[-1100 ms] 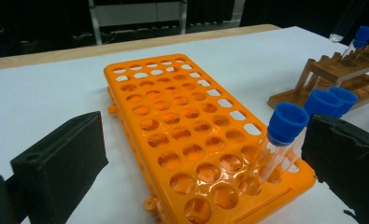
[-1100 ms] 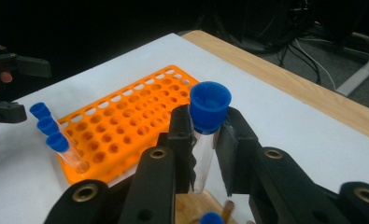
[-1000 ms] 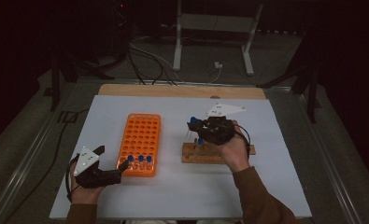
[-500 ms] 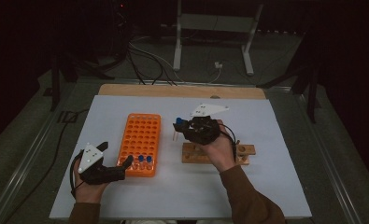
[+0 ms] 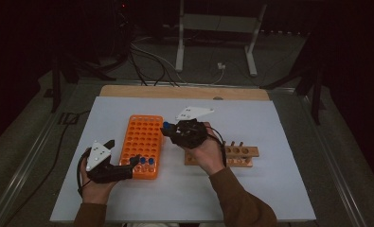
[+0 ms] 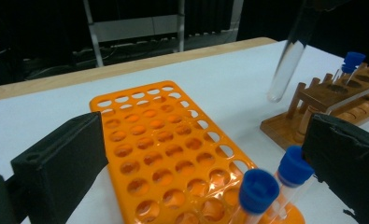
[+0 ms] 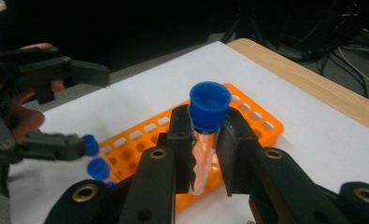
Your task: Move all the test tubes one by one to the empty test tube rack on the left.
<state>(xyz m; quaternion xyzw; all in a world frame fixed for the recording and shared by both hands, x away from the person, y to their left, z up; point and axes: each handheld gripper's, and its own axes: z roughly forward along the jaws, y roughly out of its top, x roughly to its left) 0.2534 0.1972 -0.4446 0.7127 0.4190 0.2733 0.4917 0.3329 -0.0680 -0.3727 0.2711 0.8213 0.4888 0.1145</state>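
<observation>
Blue-capped tube clamped in my right fingers, held above the bench beside the orange rack.

My right gripper (image 7: pixel 204 149) is clamped on a clear test tube (image 7: pixel 202 154) with a ribbed blue cap (image 7: pixel 210 106); no writing readable anywhere. Below lies the glossy orange rack (image 5: pixel 142 142) of round holes, two blue-capped tubes (image 6: pixel 271 186) at its near end. My left gripper (image 5: pixel 123 169) rests there, its fingers apart around them. A wooden rack (image 5: pixel 241 153) sits beyond on the white bench (image 5: pixel 279 123).
</observation>
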